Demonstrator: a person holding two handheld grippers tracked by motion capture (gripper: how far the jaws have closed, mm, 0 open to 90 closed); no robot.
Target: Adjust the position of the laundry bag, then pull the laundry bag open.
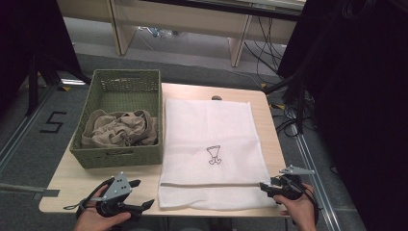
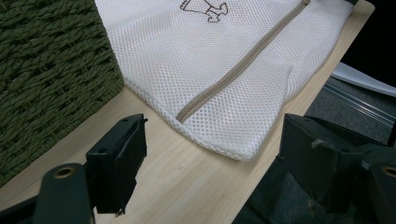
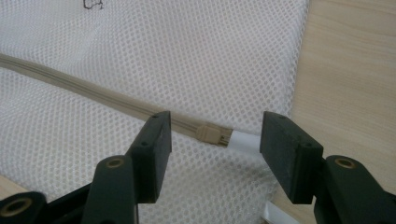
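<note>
Mesh laundry bag (image 1: pixel 211 144) lies flat on the wooden table (image 1: pixel 67 185), just beside a green woven basket (image 1: pixel 120 159) of beige cloth (image 1: pixel 120 129). Looks light, limp, likely to snag; best taken by the zipper slider (image 3: pixel 208 134). Right gripper (image 3: pixel 215 140) straddles that slider, jaws spread, not pinching. Left gripper (image 2: pixel 210 158) gapes, empty, near the bag's corner. Grey floor, cables beyond.

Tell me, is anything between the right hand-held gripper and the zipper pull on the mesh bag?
Nothing visible is. The right hand-held gripper is open, and the zipper pull lies bare on the mesh bag between its jaws, untouched.
</note>
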